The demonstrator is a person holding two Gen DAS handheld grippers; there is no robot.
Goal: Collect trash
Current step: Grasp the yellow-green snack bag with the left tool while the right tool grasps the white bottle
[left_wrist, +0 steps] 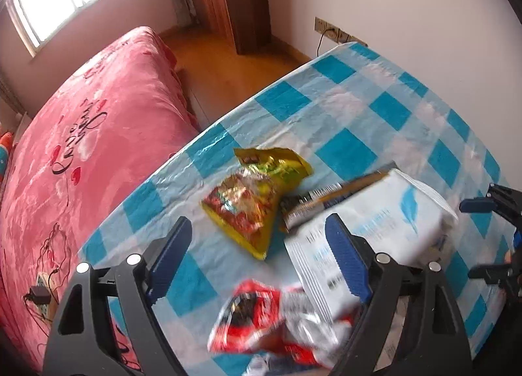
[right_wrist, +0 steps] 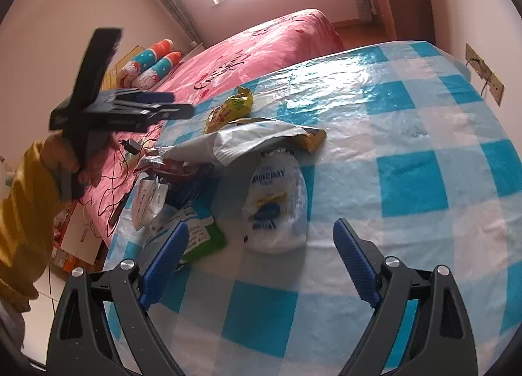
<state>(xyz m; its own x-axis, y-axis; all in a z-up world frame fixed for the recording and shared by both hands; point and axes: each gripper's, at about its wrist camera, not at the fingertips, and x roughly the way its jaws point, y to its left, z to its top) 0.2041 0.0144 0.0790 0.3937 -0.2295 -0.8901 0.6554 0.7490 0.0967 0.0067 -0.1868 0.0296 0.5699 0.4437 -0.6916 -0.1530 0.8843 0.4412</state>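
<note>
The white pack [right_wrist: 275, 209] reads "MAGICDAY" near its top; other print is too blurred to read

table: blue-and-white checked plastic tablecloth [right_wrist: 407, 177]
trash: white plastic pouch with blue print [right_wrist: 277, 213], yellow snack wrapper [right_wrist: 233, 108], grey mailer bag [right_wrist: 248, 141] all heaped together
right gripper [right_wrist: 261, 255]: jaws wide apart, nothing between
left gripper [right_wrist: 169, 105]: blurry, above the pile
background: pink bedspread [right_wrist: 261, 46]

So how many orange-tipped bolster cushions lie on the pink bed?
2. The upper cushion and lower cushion, side by side, left end of the bed; more may be hidden.
</note>
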